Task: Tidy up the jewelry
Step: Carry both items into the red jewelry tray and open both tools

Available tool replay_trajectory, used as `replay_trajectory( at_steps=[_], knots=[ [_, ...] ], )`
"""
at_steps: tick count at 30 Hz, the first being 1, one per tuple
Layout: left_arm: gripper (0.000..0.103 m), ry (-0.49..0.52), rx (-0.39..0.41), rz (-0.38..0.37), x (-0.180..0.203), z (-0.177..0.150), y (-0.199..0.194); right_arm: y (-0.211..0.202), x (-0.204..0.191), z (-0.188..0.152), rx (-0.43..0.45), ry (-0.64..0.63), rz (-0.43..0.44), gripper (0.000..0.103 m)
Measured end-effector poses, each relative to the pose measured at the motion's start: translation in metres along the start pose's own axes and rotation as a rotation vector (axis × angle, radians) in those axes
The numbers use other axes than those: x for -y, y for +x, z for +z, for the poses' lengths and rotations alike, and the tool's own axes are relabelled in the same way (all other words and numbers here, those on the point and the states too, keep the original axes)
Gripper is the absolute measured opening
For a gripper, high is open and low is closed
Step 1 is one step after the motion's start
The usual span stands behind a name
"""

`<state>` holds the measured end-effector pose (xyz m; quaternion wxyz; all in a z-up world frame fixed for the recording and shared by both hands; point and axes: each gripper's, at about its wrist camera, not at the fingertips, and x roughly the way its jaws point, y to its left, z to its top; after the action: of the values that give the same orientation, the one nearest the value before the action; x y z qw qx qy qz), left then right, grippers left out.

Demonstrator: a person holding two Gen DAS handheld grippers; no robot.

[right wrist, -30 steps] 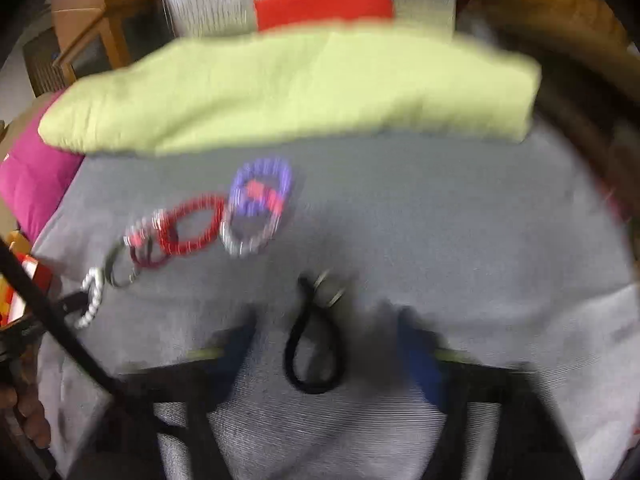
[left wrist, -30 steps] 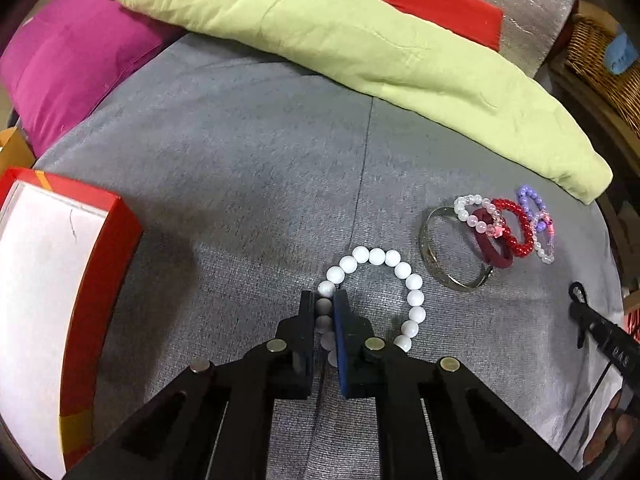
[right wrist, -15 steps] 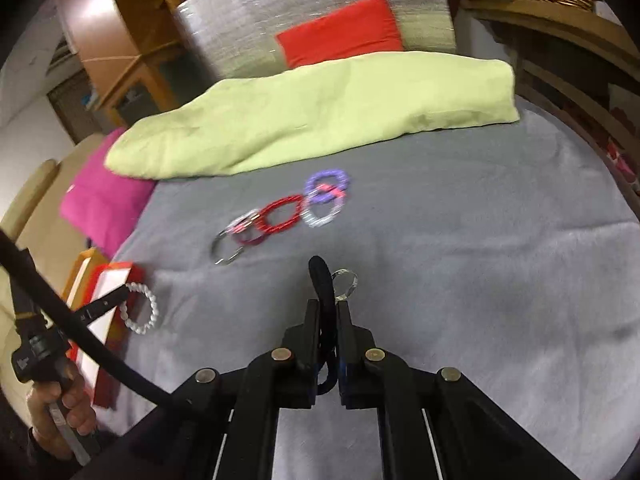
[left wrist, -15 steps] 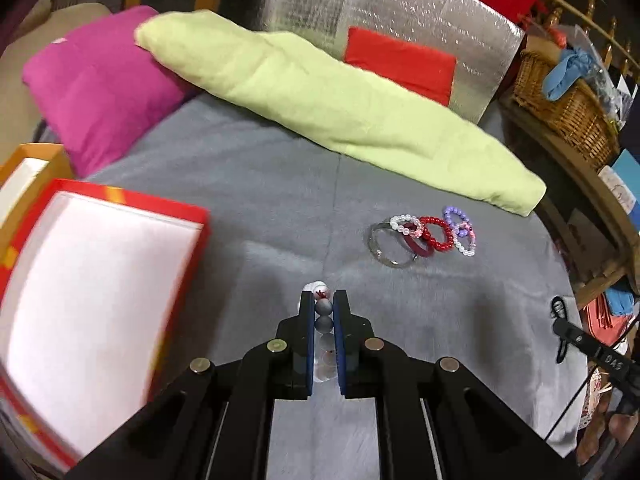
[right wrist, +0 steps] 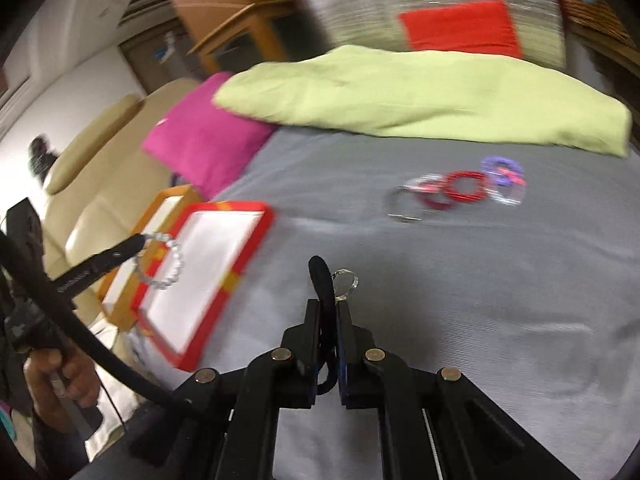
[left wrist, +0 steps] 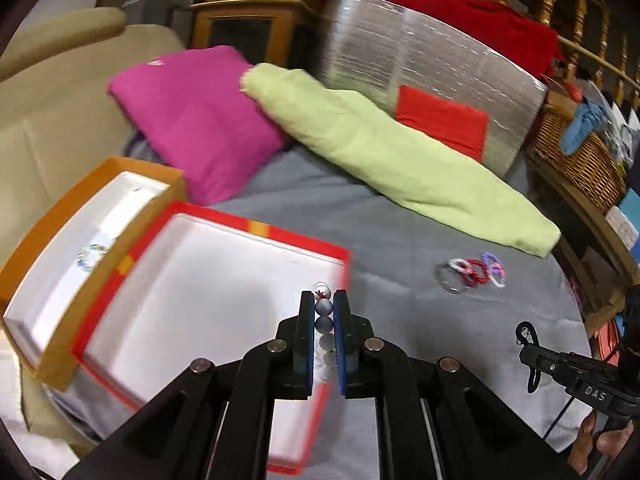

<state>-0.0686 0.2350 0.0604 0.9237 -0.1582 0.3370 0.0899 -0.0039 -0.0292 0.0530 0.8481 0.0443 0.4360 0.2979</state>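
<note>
My left gripper is shut on a white bead bracelet and holds it over the right edge of the red-rimmed white box. In the right wrist view the bracelet hangs from that gripper above the red box. My right gripper is shut on a black cord with a clear ring, lifted above the grey bed; it also shows in the left wrist view. Several bracelets lie in a cluster on the bed, also in the right wrist view.
An orange-rimmed box with a small bracelet inside sits left of the red box. A magenta pillow and a green pillow lie at the back. A wicker basket stands at the right.
My left gripper has carried the white bracelet up off the bed and leftward over the red box. My right gripper closed on the black cord and raised it, swinging left.
</note>
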Motion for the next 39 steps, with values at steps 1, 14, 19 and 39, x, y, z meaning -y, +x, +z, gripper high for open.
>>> replay_trajectory(
  at_steps=[1, 14, 19, 39],
  knots=[
    [0.009, -0.009, -0.002, 0.008, -0.01, 0.0, 0.0, 0.006, -0.013, 0.004, -0.006, -0.019, 0.012, 0.007],
    [0.009, -0.093, -0.04, 0.089, -0.096, 0.006, 0.033, 0.12, -0.129, 0.036, -0.129, -0.146, 0.088, 0.008],
    [0.009, -0.108, -0.053, 0.102, -0.111, 0.007, 0.047, 0.156, -0.137, 0.04, -0.171, -0.141, 0.082, 0.008],
    [0.066, -0.134, 0.001, 0.298, -0.119, 0.01, 0.024, 0.125, -0.105, 0.05, -0.083, -0.114, 0.068, 0.068]
  ],
)
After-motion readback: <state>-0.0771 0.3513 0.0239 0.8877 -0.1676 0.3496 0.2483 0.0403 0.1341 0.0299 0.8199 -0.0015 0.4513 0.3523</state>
